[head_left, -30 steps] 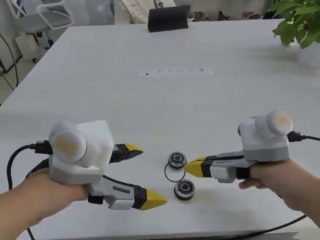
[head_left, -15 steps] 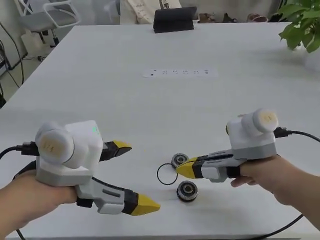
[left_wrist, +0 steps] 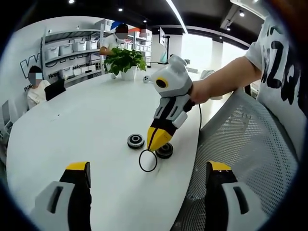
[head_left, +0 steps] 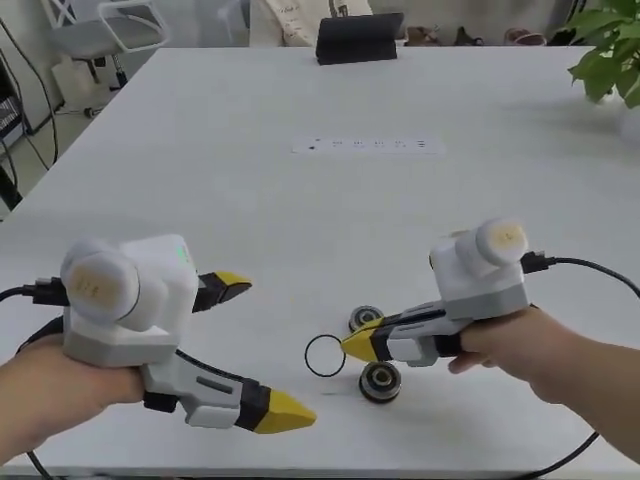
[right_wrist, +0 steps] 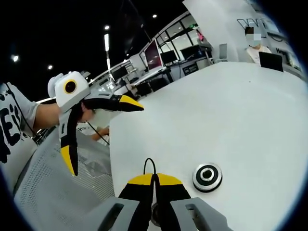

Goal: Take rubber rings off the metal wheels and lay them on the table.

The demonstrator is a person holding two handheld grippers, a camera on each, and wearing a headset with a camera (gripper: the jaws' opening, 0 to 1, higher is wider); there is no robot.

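Head view: rubber ring beside wheels

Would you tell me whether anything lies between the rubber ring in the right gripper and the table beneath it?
Nothing visible does. The rubber ring, pinched in the shut right gripper, hangs over bare table. The far metal wheel and near metal wheel sit beside it, and the open left gripper is apart.

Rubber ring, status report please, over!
Right claw shut on thin black rubber ring. Left claw open, empty. Two round metal wheels close by on white table.
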